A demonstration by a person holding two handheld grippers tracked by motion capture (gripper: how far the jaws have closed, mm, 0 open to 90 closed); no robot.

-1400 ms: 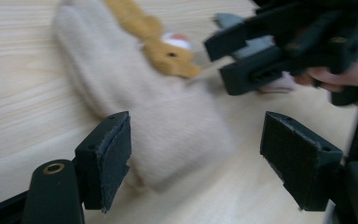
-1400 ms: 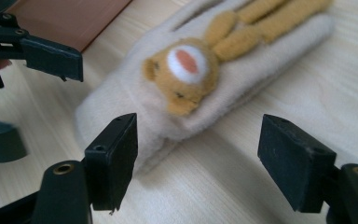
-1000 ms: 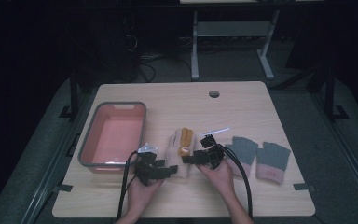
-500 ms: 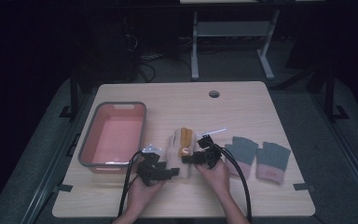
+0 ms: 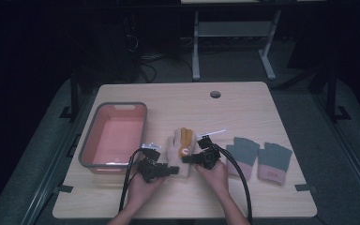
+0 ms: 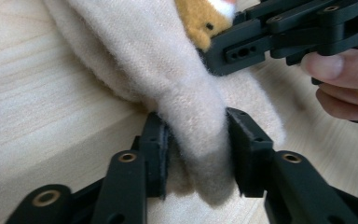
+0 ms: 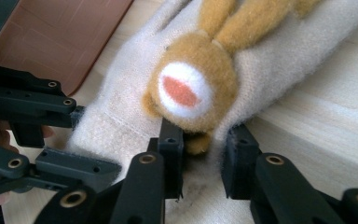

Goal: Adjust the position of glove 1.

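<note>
The cream glove [image 5: 178,154], with a tan animal face [image 7: 191,88] sewn on it, is lying flat on the bench [image 5: 243,108] just to the right of the pink tray [image 5: 115,136], which serves as the landmark here. The left gripper [image 6: 196,154] is pinching a fold of the glove's cream knit, at the glove's end nearest the person; its jaws have just been closing and the pads are pressing into the fabric on both sides. The right gripper [image 7: 200,149] is squeezing the glove just under the animal face, on the glove's edge away from the tray; its jaws too have just been closing, with fabric bunched between them. Farther right of the tray, two grey gloves [image 5: 258,157] are lying side by side.
</note>
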